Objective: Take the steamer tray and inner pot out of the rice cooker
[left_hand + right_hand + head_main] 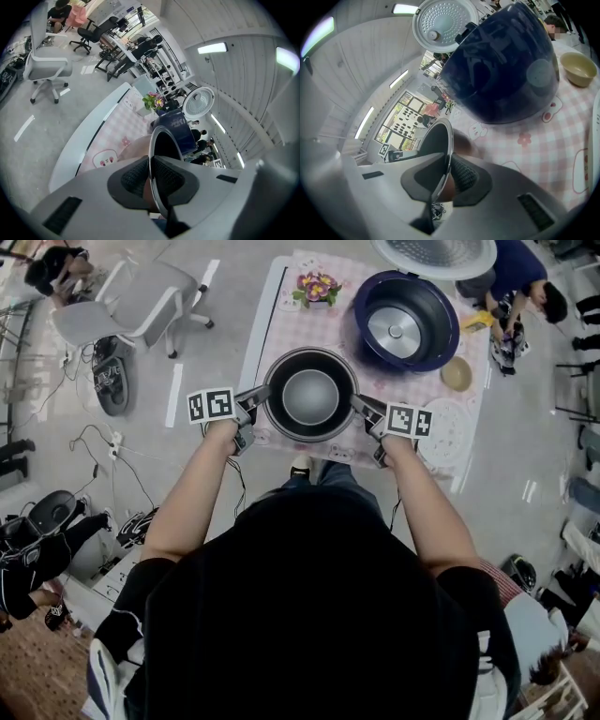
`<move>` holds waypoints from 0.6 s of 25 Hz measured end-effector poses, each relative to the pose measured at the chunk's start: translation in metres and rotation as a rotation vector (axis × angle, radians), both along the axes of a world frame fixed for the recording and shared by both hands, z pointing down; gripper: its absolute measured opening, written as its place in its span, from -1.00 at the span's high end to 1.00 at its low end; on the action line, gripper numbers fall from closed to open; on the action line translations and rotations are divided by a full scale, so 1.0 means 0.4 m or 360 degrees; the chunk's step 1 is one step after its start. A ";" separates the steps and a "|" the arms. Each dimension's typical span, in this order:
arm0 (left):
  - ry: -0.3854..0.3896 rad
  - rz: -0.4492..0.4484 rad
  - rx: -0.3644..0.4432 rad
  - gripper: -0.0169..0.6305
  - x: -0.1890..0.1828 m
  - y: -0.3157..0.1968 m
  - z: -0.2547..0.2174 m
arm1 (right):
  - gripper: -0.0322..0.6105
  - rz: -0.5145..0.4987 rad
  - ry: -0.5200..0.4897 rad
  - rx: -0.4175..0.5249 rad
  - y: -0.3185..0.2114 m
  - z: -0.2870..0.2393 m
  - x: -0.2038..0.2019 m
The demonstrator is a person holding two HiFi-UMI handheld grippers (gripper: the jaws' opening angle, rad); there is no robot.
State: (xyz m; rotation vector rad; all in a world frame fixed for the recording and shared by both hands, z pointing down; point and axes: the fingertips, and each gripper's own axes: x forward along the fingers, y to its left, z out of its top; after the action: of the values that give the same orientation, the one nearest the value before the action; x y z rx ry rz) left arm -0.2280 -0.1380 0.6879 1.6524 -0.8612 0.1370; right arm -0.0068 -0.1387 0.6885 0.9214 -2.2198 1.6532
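The dark inner pot (310, 395) hangs over the near edge of the pink-checked table (281, 320), clear of the rice cooker (406, 320). My left gripper (261, 397) is shut on the pot's left rim and my right gripper (361, 407) on its right rim. In the left gripper view the thin metal rim (151, 154) runs between the ribbed pads (136, 177). The right gripper view shows the same rim (446, 140) pinched at my right gripper (447, 176). The dark blue cooker (501, 70) stands open and empty, lid (436, 254) raised. A white round perforated tray (450, 432) lies flat on the table at the right.
A small pot of flowers (317, 287) stands at the table's far side, and a tan bowl (457, 373) sits right of the cooker. A grey office chair (141, 306) is on the floor to the left. People sit or crouch around the room's edges.
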 end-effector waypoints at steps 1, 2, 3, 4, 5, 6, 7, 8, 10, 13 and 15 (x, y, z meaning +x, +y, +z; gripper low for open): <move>0.0014 -0.0006 0.0002 0.78 -0.001 0.001 0.001 | 0.74 -0.0010 -0.0003 0.0010 0.001 0.001 0.000; 0.0029 -0.0016 0.0004 0.78 -0.002 0.003 0.002 | 0.73 -0.0020 -0.0004 0.0018 0.002 0.003 0.000; 0.0040 -0.0024 0.0009 0.78 -0.003 0.004 0.003 | 0.72 -0.0028 -0.0002 0.0027 0.002 0.004 0.000; 0.0046 -0.0027 0.0015 0.78 -0.004 0.004 0.004 | 0.71 -0.0037 0.0006 0.0037 0.001 0.006 0.000; 0.0045 -0.0022 0.0022 0.78 -0.006 0.003 0.004 | 0.70 -0.0049 0.0020 0.0049 0.000 0.007 0.001; 0.0039 -0.0013 0.0028 0.78 -0.007 0.002 0.004 | 0.69 -0.0062 0.0037 0.0061 -0.002 0.008 0.001; 0.0030 -0.0003 0.0033 0.78 -0.009 0.001 0.002 | 0.69 -0.0074 0.0054 0.0071 -0.003 0.008 0.002; 0.0020 0.0003 0.0038 0.77 -0.012 -0.001 0.001 | 0.68 -0.0084 0.0070 0.0078 -0.005 0.008 0.003; -0.0004 0.0006 0.0053 0.77 -0.019 -0.006 -0.004 | 0.65 -0.0087 0.0100 0.0084 -0.008 0.011 0.010; -0.0058 0.0007 0.0075 0.71 -0.033 -0.009 -0.008 | 0.53 -0.0065 0.0131 0.0088 -0.009 0.014 0.024; -0.0088 0.0012 0.0090 0.69 -0.042 -0.006 -0.014 | 0.51 -0.0049 0.0145 0.0099 -0.005 0.012 0.031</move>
State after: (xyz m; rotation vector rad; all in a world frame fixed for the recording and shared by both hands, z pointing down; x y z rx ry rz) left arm -0.2448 -0.1404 0.6823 1.7112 -0.9083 0.1656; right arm 0.0056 -0.1409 0.6933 0.9533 -2.2242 1.5058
